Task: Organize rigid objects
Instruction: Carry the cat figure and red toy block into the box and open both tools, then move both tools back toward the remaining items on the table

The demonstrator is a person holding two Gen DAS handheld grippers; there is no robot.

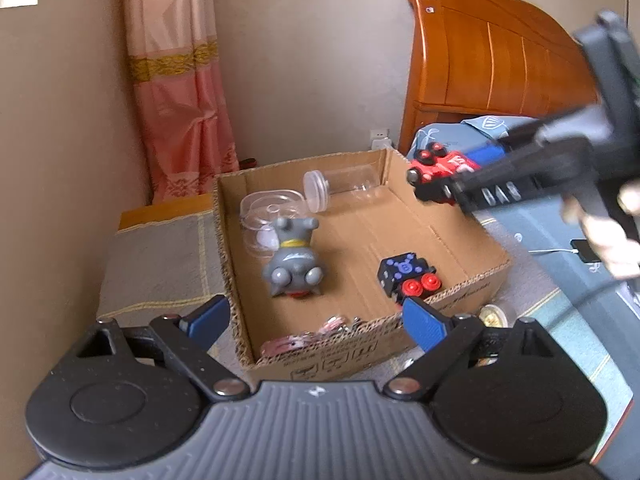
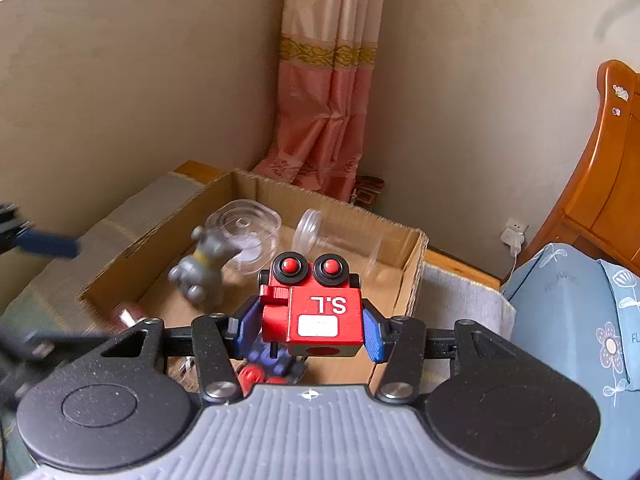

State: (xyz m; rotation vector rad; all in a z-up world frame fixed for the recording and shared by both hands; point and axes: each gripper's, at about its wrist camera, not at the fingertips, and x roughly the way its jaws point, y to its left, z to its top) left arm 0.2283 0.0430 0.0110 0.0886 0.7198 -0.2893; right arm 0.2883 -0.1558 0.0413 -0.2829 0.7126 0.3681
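Note:
A cardboard box [image 1: 472, 284] sits on the bed. In it lie a grey toy animal [image 1: 290, 262], a black-and-blue toy train [image 1: 406, 276], a clear jar [image 1: 340, 186] on its side and a clear round container [image 1: 268, 216]. My left gripper [image 1: 316, 320] is open and empty over the box's near edge. My right gripper [image 2: 312, 330] is shut on a red toy train [image 2: 320, 312] marked "S.L", held above the box [image 2: 412, 264]. In the left wrist view that red train [image 1: 440, 166] hangs over the box's far right corner.
Pink loose items [image 1: 296, 340] lie in the box's near corner. A gold round object [image 1: 494, 316] rests just outside it. A wooden headboard [image 1: 492, 52], blue bedding [image 2: 580, 312], a pink curtain [image 1: 180, 100], a grey blanket [image 1: 160, 264] and a charging phone [image 1: 586, 250] surround the box.

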